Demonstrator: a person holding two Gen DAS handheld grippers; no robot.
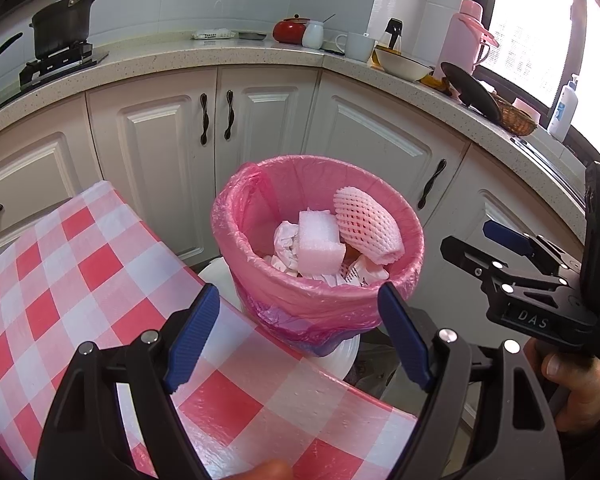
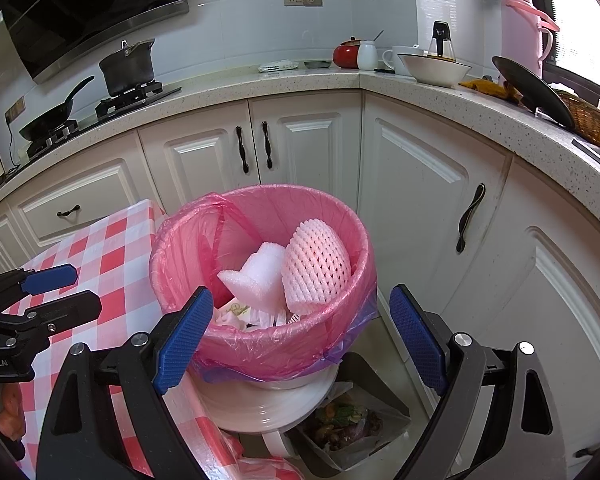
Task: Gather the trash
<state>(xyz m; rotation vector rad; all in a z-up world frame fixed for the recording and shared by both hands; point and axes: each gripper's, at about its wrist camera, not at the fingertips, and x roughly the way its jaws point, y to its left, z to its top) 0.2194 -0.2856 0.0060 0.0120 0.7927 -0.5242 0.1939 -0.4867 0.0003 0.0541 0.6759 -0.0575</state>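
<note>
Inspection from beside the counter [image 1: 80,280], covered in red-and-white check. The trash bin [image 1: 320,304], lined with a pink bag [image 2: 260,344], sits on a white stool [image 2: 268,408] just off the counter's edge, at twelve o'clock from both grippers. It is nearly full: a foam net sleeve [image 1: 366,226] leans at two o'clock against the rim, a white foam block [image 1: 320,246] beside it, crumpled paper [image 1: 286,240] beneath.

Left gripper [image 1: 300,334] stands wide and empty; right gripper [image 2: 302,340] likewise wide, holding nothing.

Risks, as I judge them: the bin may tip off its stool if the liner is pulled unevenly; the thin bag may tear; the sleeve, riding high, may spill out.
</note>
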